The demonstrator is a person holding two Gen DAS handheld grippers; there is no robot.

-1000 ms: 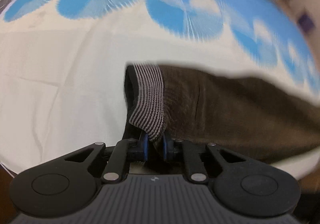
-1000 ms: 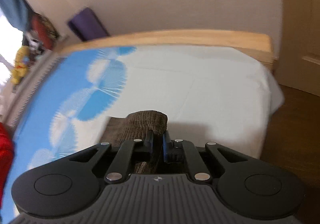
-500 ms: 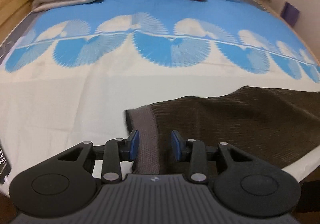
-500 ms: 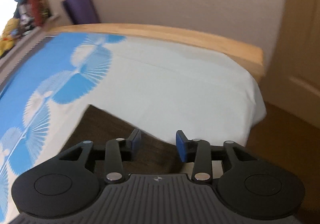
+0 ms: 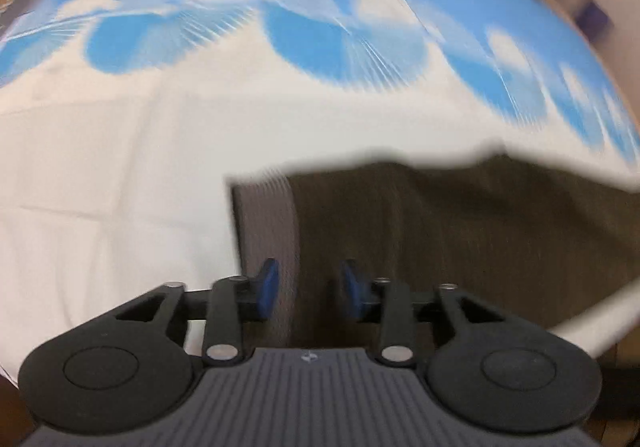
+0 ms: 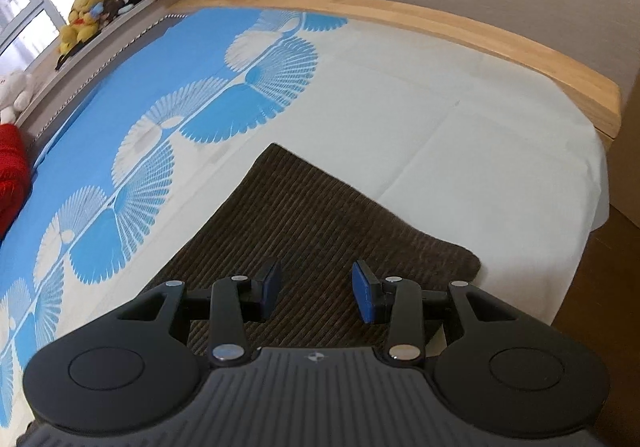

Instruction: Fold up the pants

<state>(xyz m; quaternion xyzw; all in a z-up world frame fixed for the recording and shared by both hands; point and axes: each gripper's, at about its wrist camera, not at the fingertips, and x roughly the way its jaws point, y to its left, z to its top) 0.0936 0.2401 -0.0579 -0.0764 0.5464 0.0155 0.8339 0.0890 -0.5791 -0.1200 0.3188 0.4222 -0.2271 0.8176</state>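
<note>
Both grippers let go: left gripper [image 5: 308, 289] and right gripper [image 6: 316, 289] opened partway over the last second, now empty, so the brown pants [image 6: 320, 215] lay flat at lower centre of the bedsheet [image 6: 480, 127], ready for folding.

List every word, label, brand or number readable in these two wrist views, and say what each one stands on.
No readable text in either view.
Left claw: a small pale emblem on its grey body, no letters; the view is motion-blurred.
Right claw: the same small emblem, no letters.
Brown pants: no tag or label shows.
Bedsheet: blue fan pattern only.
Plush toys on the ledge: too small to show any writing.
</note>
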